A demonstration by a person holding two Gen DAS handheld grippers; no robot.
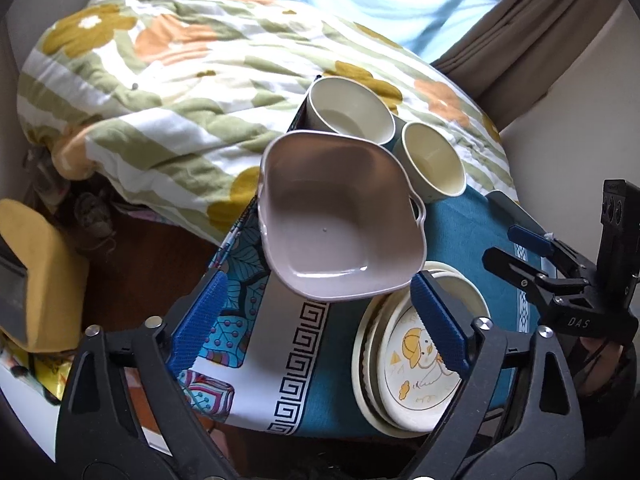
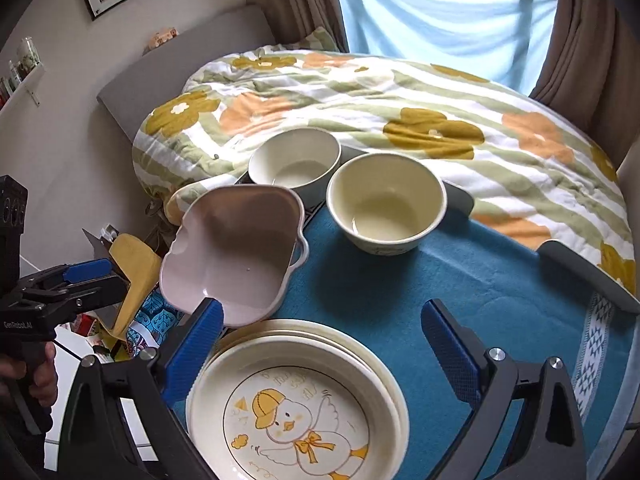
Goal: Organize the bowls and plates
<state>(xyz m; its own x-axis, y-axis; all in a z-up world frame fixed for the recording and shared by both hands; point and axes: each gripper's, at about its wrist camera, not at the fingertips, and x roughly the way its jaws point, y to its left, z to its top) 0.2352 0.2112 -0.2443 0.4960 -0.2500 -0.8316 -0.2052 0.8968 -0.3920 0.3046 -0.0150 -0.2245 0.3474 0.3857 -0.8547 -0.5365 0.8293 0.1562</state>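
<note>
On the surface (image 2: 400,288), covered with a blue cloth, stand two round cream bowls (image 2: 386,204) and one square pink bowl (image 2: 234,256), all three empty; the pink one sits tilted at the left edge. In front lies one stack of plates (image 2: 304,396), about three, the top one showing a duck. Both the left tongs (image 1: 316,320) and the right tongs (image 2: 322,344) stand wide and hold nothing.

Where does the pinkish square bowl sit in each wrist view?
Left wrist: pinkish square bowl at centre, above the left gripper.
Right wrist: the bowl is left of centre, above the duck plate.
Shared landmark: the duck plate, just beside the bowl.
</note>
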